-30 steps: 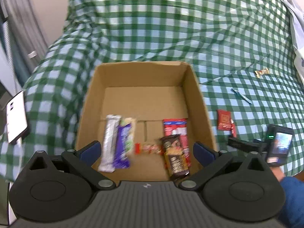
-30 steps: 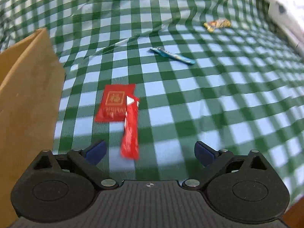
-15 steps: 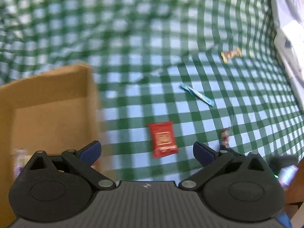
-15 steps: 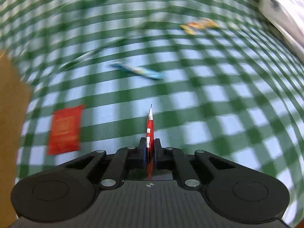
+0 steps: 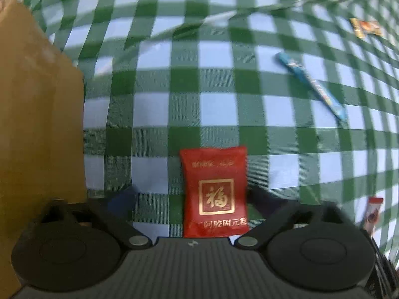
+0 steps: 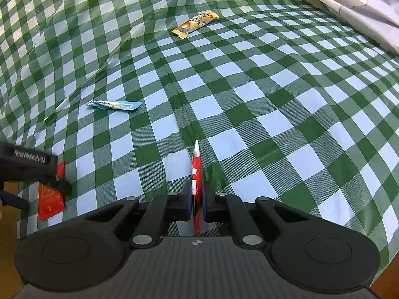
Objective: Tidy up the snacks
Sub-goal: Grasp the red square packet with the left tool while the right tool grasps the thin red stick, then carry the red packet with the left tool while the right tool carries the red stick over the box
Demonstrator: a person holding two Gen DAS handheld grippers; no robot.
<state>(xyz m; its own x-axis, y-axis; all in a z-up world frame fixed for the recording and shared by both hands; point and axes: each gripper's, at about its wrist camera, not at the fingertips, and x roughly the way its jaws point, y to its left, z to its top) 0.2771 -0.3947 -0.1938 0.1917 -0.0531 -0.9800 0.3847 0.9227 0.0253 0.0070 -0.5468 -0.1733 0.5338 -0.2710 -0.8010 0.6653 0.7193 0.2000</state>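
A flat red packet with gold print (image 5: 215,194) lies on the green checked cloth between the open fingers of my left gripper (image 5: 189,194). The right finger is near the packet's edge. The packet also shows in the right wrist view (image 6: 49,199), under the left gripper (image 6: 30,169). My right gripper (image 6: 197,194) is shut on a thin red and white stick packet (image 6: 196,172), held edge-up above the cloth. That stick also shows at the right edge of the left wrist view (image 5: 372,211). The cardboard box (image 5: 37,124) stands at the left.
A blue stick packet (image 6: 114,104) (image 5: 311,84) and a yellow wrapped snack (image 6: 195,23) (image 5: 365,27) lie farther out on the cloth. A white plastic-covered bundle (image 6: 349,0) lies at the far right. The cloth is creased.
My left gripper swung from over the box to the red packet and came down around it. My right gripper closed on the red and white stick and lifted it.
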